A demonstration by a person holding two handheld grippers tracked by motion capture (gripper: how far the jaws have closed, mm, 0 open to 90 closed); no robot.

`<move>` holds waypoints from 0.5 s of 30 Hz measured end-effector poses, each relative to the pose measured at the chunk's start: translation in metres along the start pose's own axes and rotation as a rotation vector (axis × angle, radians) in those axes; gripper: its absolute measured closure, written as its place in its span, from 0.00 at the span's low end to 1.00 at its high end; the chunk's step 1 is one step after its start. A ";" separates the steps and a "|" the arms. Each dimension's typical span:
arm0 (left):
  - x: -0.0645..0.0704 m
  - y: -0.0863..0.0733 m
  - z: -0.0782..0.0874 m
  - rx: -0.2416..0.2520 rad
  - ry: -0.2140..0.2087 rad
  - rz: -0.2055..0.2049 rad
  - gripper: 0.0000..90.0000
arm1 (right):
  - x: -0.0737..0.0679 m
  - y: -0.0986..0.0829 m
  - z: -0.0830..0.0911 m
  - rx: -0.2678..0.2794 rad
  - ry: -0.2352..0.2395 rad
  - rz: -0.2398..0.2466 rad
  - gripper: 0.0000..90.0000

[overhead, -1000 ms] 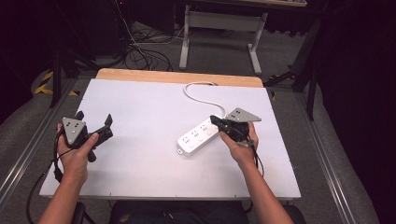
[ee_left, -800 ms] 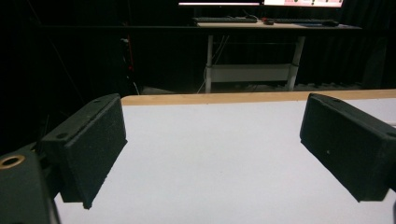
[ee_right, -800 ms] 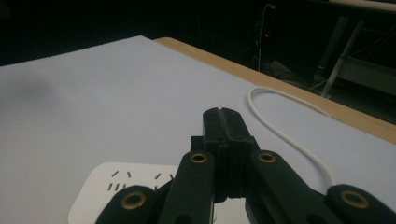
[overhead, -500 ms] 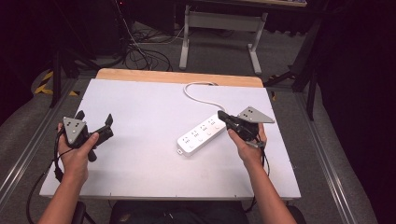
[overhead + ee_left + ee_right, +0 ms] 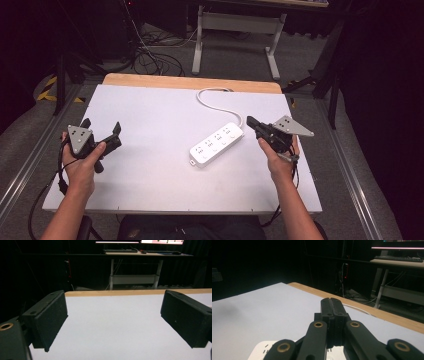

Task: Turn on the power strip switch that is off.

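A white power strip [image 5: 216,144] is laid at an angle on the table [image 5: 150,180], right of centre, its white cord [image 5: 212,102] looped toward the far wooden edge; rows of sockets are seen on its smooth plastic top, and any markings are too small to be read. The table top is covered by a flat, matte white board with a light wood strip along the far side. The right gripper [image 5: 251,122] is held just beside the strip's right end, its black jaws pressed together with nothing between them. The left gripper [image 5: 102,131] is held at the near left, well apart from the strip, its textured black jaws spread wide and empty.
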State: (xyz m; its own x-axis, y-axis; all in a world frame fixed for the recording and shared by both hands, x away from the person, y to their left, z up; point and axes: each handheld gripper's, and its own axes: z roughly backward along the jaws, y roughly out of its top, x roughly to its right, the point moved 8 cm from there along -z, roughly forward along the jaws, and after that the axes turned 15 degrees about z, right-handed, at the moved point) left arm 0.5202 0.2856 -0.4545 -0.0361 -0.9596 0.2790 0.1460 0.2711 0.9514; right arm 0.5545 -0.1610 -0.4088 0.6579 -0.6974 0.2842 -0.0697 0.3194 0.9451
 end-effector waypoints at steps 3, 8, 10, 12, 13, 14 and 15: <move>0.000 0.000 0.000 0.000 -0.001 0.000 0.09 | 0.004 -0.001 0.004 0.000 -0.010 -0.005 1.00; 0.000 0.000 0.000 -0.001 -0.001 -0.001 0.09 | 0.009 -0.004 0.011 0.010 -0.032 -0.006 1.00; 0.001 0.000 -0.001 0.001 -0.004 -0.001 0.09 | 0.011 -0.005 0.014 0.013 -0.038 -0.006 1.00; 0.001 0.000 -0.001 0.001 -0.004 -0.001 0.09 | 0.012 -0.005 0.016 0.018 -0.043 -0.010 1.00; 0.001 0.000 -0.001 0.001 -0.004 -0.001 0.09 | 0.013 -0.006 0.017 0.022 -0.047 -0.008 1.00; 0.001 0.000 -0.001 0.000 -0.004 -0.001 0.09 | 0.014 -0.006 0.018 0.024 -0.051 -0.010 1.00; 0.001 0.000 -0.001 -0.002 -0.005 -0.001 0.09 | 0.015 -0.007 0.019 0.018 -0.053 -0.013 1.00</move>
State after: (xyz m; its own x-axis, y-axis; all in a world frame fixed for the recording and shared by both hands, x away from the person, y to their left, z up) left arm 0.5206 0.2849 -0.4544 -0.0414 -0.9594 0.2791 0.1483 0.2703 0.9513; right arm 0.5500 -0.1859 -0.4083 0.6180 -0.7349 0.2794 -0.0750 0.2986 0.9514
